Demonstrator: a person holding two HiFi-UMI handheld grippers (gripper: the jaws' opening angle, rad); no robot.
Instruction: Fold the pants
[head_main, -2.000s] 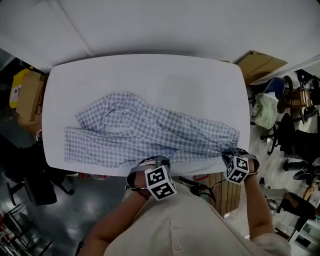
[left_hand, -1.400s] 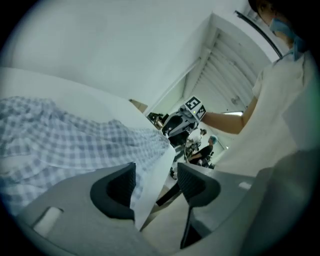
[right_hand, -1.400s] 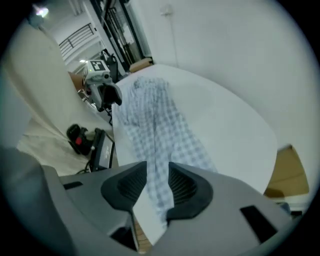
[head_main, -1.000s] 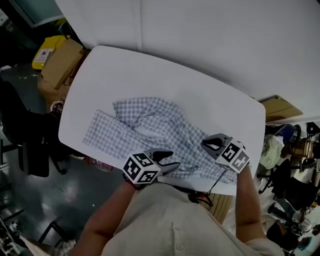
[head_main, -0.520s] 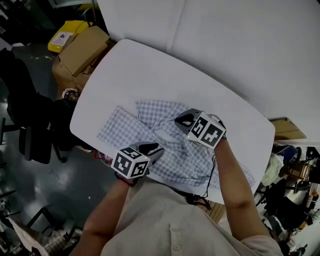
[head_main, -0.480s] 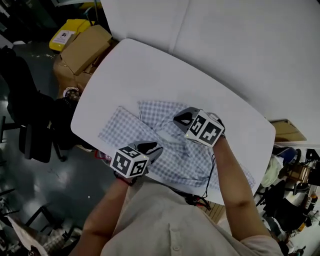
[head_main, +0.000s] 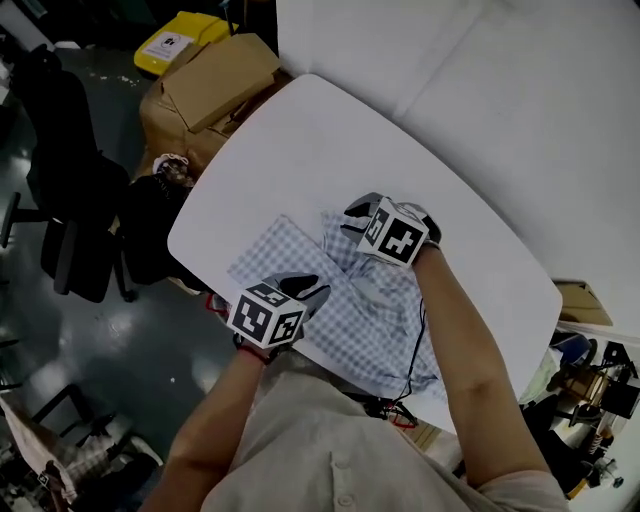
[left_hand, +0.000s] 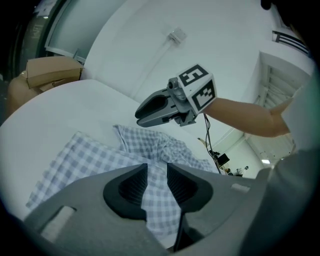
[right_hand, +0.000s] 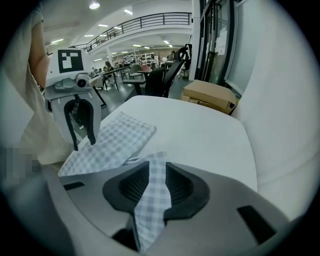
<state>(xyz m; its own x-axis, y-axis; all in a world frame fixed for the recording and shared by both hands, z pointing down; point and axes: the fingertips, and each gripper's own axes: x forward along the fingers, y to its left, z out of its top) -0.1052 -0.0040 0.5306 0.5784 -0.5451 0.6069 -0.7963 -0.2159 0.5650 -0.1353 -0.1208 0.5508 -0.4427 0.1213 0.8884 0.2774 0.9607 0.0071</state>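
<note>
The blue-and-white checked pants (head_main: 375, 315) lie bunched on the white table (head_main: 300, 140), with one flat leg end (head_main: 272, 255) towards its left edge. My right gripper (head_main: 348, 213) hovers over the far side of the cloth. Its jaws have just been opening and stand open, with a strip of fabric (right_hand: 152, 190) still running between them. My left gripper (head_main: 320, 288) is at the near side, just above the pants (left_hand: 90, 155). Its jaws have just been closing partway, and I see a gap and no cloth pinched. In the right gripper view its fingers (right_hand: 76, 142) hang apart over the fabric (right_hand: 115, 140).
Cardboard boxes (head_main: 215, 85) and a yellow bin (head_main: 185, 35) stand beyond the table's left end, with a black chair (head_main: 70, 170) on the floor beside them. A white wall runs behind the table. Office clutter fills the bottom right.
Both grippers have moved left along the table. The right one carried the pants' right end over onto the left part, so the cloth now lies shorter and doubled.
</note>
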